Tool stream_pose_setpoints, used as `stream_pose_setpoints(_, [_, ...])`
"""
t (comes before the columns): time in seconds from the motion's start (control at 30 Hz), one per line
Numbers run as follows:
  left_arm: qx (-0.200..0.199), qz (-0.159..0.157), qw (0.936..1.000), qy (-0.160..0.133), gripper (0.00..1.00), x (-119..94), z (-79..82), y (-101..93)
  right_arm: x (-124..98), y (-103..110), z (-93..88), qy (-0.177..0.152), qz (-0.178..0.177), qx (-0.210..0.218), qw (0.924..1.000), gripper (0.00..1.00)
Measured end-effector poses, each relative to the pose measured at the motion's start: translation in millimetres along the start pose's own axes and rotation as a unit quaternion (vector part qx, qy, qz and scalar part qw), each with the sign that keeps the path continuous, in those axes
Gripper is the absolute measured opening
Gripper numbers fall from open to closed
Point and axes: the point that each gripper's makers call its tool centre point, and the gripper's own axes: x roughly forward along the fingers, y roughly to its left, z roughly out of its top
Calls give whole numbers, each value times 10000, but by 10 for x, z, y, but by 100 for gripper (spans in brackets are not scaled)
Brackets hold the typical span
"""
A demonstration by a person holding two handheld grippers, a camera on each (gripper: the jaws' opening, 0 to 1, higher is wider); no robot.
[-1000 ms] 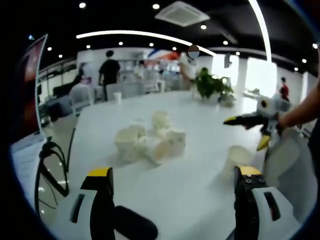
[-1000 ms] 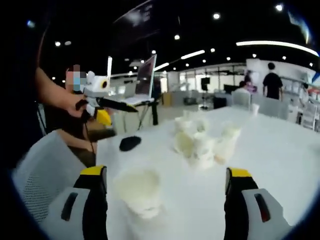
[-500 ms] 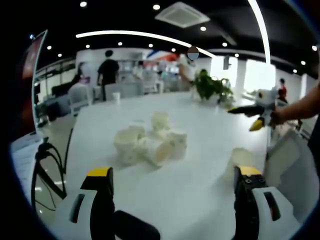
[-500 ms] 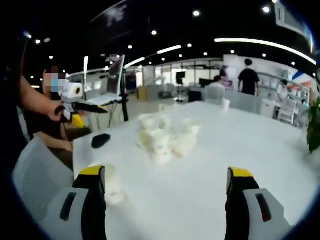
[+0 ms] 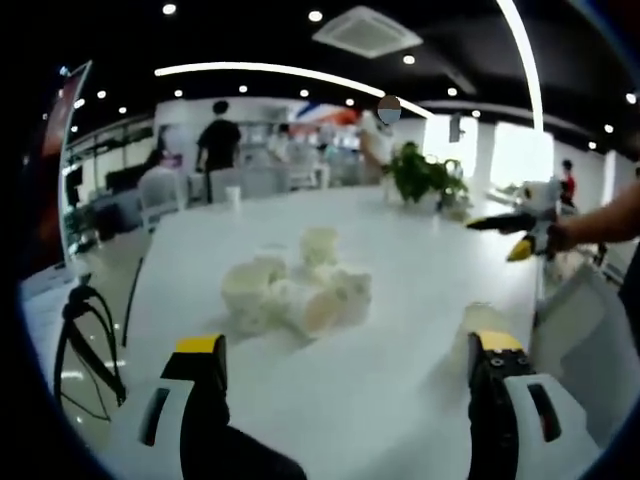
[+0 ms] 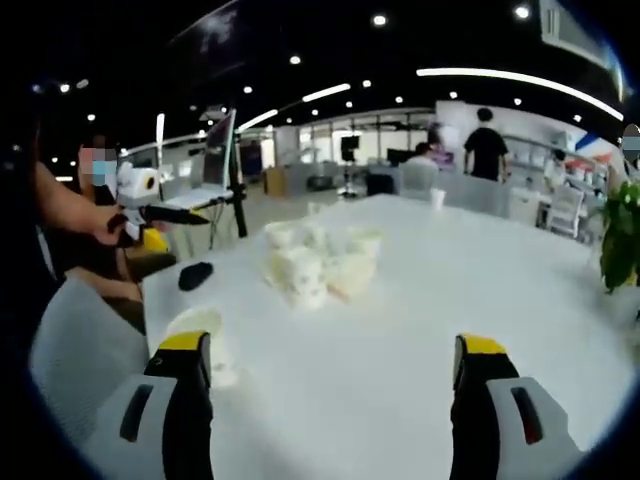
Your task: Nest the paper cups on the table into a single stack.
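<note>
Paper cups lie on the white table: a lone cup sits just ahead of the right gripper's left jaw, and a jumbled cluster of cups lies farther ahead, between both grippers' jaw lines. Both the right gripper and the left gripper are released, jaws spread wide and empty. Beyond the cluster, a potted plant stands at the table's far side.

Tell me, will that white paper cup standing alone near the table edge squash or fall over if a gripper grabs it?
Probably yes if squeezed hard: the lone white paper cup looks thin-walled, so it likely dents easily. It seems light, so a nudge could tip or slide it on the smooth white table. Some cups in the pile of white paper cups seem to lie tipped already.
</note>
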Motion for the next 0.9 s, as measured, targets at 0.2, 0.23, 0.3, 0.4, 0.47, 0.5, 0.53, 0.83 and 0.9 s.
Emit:
stream_pose_setpoints(0.2, [13, -29, 10000, 38, 99, 27, 1, 28, -68, 13, -32, 44, 19, -111, 9999, 100])
stream_pose_setpoints(0.23, [-3, -39, 10000, 53, 99, 33, -5, 37, -75, 10, -38, 52, 11, -123, 9999, 100])
stream_pose_setpoints(0.3, [57, -30, 9999, 78, 99, 34, -7, 51, -98, -5, -44, 49, -20, -122, 9999, 100])
stream_pose_setpoints(0.4, [68, -40, 9999, 113, 99, 41, -6, 62, -115, -27, -50, 48, -57, -100, 9999, 100])
stream_pose_setpoints(0.47, [8, -4, 10000, 72, 99, 58, 17, 89, -118, -25, -49, 50, -59, -93, 9999, 100])
stream_pose_setpoints(0.5, [-20, 12, 10000, 54, 99, 60, 24, 81, -120, -23, -49, 48, -61, -94, 9999, 100])
stream_pose_setpoints(0.53, [-26, 20, 10000, 42, 99, 61, 27, 82, -120, -23, -49, 47, -63, -92, 9999, 100])
stream_pose_setpoints(0.83, [143, 3, 9998, 165, 99, 132, 4, 114, -108, 23, -48, 22, -26, -52, 10000, 100])
stream_pose_setpoints(0.9, [142, -7, 9997, 177, 99, 143, -2, 123, -104, 23, -52, 34, -22, -65, 10000, 100])
